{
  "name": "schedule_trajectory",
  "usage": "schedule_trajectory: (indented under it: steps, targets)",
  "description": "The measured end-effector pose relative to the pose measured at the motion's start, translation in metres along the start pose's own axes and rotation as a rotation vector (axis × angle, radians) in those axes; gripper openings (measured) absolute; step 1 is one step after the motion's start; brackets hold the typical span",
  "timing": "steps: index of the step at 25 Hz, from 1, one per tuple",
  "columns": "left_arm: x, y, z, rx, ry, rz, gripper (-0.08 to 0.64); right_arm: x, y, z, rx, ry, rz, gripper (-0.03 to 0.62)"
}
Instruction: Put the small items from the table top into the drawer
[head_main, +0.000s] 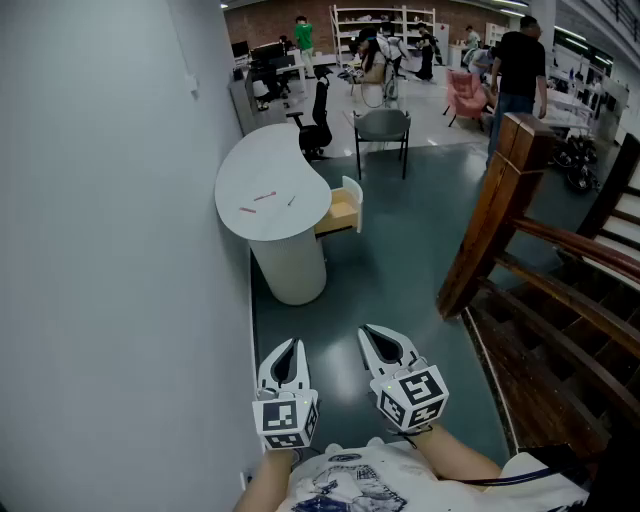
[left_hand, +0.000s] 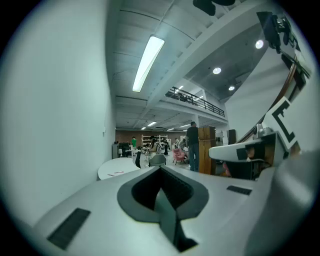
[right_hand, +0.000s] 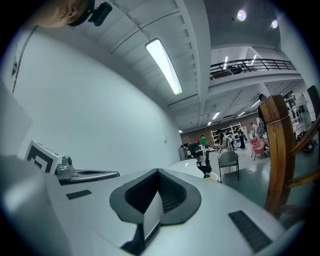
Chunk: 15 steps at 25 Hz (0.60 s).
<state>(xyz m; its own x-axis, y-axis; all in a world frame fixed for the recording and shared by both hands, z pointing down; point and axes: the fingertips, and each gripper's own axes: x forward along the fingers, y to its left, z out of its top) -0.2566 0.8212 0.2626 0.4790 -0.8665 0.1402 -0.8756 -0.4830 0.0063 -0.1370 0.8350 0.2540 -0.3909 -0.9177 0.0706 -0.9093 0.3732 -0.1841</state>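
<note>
- Close to my chest, my left hand-held gripper (head_main: 292, 352) and right hand-held gripper (head_main: 377, 340) both have their jaws together, nothing between them.
- Further off, across the floor, stands the white bench (head_main: 272, 160) — its drawer (head_main: 341, 211) already hangs open.
- On top, the small items (head_main: 264, 197) lie untouched — as I judge, all the moving is yet to do.

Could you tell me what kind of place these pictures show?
Probably a large open office or workshop hall. A black office chair stands behind the round white table, shelves line the far wall, and a wooden stair rail runs along the right.
</note>
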Motion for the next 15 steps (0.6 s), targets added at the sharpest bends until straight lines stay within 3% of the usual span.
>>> schedule_trajectory:
  steps: [15]
  targets:
    - [0.014,-0.009,-0.014,-0.02,0.035,0.031,0.025,0.002,-0.025,-0.014,0.022,0.038,0.017,0.021]
